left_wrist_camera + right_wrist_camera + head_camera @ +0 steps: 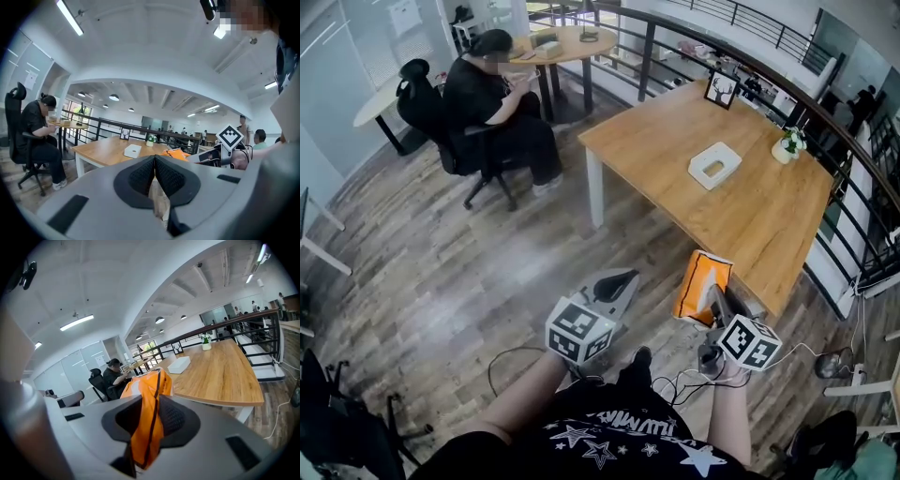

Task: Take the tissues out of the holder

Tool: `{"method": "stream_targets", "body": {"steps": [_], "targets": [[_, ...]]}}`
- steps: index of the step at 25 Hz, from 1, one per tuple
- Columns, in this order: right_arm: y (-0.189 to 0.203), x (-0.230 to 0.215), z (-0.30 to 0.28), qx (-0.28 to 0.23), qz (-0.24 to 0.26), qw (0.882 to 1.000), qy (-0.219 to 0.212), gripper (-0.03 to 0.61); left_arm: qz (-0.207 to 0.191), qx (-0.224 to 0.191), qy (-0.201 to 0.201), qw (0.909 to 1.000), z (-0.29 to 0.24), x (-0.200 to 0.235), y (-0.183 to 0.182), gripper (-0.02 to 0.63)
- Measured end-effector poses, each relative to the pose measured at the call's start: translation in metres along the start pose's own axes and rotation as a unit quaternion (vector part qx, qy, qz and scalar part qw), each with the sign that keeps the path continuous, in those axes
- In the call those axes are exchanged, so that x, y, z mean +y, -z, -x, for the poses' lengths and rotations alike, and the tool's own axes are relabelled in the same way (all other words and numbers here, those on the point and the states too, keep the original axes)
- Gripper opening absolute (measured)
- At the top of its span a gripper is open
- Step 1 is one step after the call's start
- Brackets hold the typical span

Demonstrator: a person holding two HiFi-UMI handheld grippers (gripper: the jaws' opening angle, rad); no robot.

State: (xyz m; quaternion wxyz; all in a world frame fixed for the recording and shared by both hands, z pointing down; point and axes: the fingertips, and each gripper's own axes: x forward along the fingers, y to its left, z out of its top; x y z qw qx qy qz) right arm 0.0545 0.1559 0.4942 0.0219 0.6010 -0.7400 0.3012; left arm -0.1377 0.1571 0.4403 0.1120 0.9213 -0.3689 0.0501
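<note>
Pack (703,286) — orange, crumpled, perhaps tissues

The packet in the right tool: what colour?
Orange packet, with a dark stripe; right gripper view shows it best.

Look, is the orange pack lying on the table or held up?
Held up: the right gripper pinches the orange pack, off the table.

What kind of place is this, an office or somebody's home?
Most likely an open-plan office, on an upper floor. A person sits in a black office chair at a round table, a long wooden table stands nearby, and a black railing runs along the floor's edge.
</note>
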Motion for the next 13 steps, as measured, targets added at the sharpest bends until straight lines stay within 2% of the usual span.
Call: {"method": "stream_targets", "body": {"steps": [13], "targets": [[0.023, 0.033, 0.041, 0.000, 0.007, 1.000, -0.006, 0.094, -0.003, -0.006, 0.000, 1.0000, 0.047, -0.021, -0.001, 0.012]]}}
